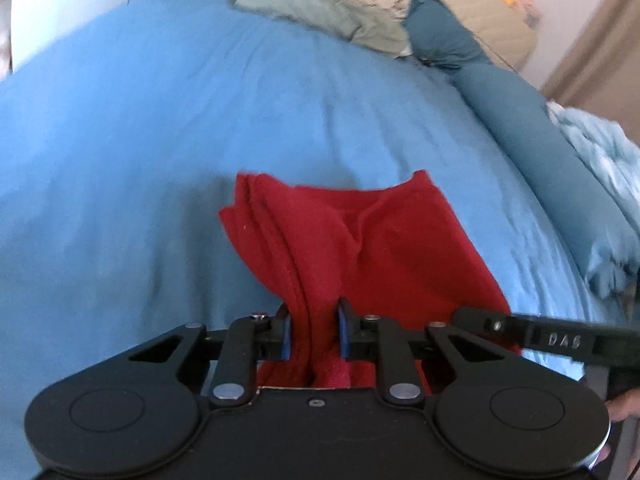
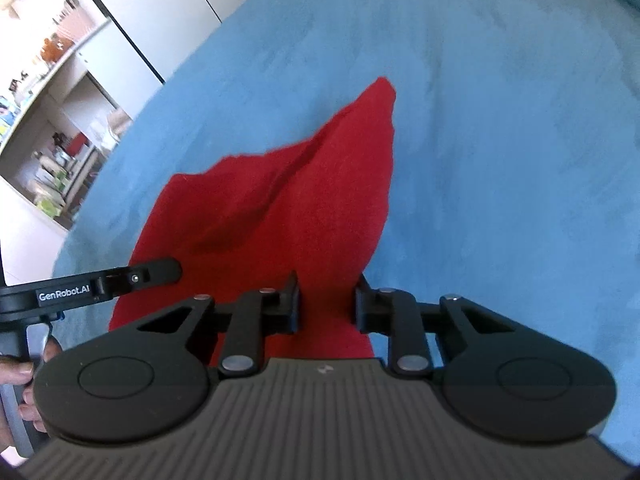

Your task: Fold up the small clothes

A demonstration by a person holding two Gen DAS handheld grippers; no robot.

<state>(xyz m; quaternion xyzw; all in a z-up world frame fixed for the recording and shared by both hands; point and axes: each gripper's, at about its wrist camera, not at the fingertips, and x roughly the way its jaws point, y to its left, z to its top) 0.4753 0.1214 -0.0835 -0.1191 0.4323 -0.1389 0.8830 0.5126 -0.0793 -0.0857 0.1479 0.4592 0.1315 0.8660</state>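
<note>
Red cloth (image 1: 360, 240) lies on the blue bedsheet (image 1: 140, 140), its near edge gathered at both grippers. Left gripper (image 1: 314, 330) pinches a bunched fold between its blue pads (image 1: 343, 332). Right gripper (image 2: 326, 304) stands narrowed about the near right part of the cloth; its grip looks firm, but pad contact is not clearly visible.

For a clean fold, lift both held points together, keep the edge taut between them, and lay it squarely toward the far edge.

Garment type cannot be told. Its near edge is hidden under the gripper bodies. Far bedding is blurred.
</note>
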